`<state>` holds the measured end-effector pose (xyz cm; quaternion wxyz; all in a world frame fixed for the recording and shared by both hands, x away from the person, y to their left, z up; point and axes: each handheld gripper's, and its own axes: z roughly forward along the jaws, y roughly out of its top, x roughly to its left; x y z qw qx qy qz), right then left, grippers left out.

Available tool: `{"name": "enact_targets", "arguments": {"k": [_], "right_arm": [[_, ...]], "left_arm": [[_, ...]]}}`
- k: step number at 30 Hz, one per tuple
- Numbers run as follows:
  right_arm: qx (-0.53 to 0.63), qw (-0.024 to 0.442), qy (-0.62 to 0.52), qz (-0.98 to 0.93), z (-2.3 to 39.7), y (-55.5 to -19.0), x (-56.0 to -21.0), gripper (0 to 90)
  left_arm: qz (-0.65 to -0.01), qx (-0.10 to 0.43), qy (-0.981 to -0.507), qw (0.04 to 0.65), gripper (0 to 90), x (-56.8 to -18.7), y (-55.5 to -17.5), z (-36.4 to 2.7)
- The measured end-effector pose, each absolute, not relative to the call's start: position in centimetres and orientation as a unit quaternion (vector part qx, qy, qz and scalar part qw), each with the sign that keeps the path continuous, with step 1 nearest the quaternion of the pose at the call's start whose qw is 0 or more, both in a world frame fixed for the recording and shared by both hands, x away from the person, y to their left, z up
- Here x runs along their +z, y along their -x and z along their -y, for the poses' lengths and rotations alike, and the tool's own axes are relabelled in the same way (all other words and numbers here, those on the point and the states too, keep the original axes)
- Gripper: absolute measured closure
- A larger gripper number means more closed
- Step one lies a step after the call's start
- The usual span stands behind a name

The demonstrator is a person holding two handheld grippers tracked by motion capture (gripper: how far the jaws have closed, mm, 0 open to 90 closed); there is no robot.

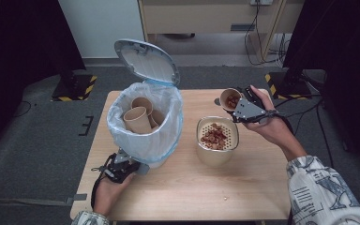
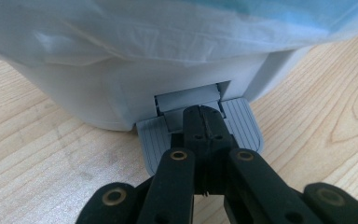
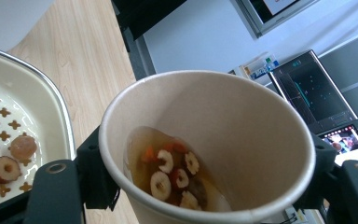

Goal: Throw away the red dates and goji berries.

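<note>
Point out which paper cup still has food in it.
The paper cup clamped in the right gripper, tilted above the strainer bowl: it holds liquid and fruit slices. The cups in the bin look empty.

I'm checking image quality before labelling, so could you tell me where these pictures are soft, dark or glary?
High view: dark corners, even light on the table. Left gripper view: bin bag washed out and slightly soft, pedal sharp. Right gripper view: paper cup sharp, monitors behind blurred.
</note>
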<state>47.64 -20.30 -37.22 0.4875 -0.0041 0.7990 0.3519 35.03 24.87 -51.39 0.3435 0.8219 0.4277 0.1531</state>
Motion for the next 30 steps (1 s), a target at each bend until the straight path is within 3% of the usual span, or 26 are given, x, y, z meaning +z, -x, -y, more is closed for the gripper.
{"name": "enact_targets", "arguments": {"k": [30], "right_arm": [[0.299,0.516,0.062,-0.801,19.3,-45.9,-36.2,26.9]], "left_arm": [[-0.428,0.153,-0.822,0.343,89.9,-51.4,-35.0,-24.8]]}}
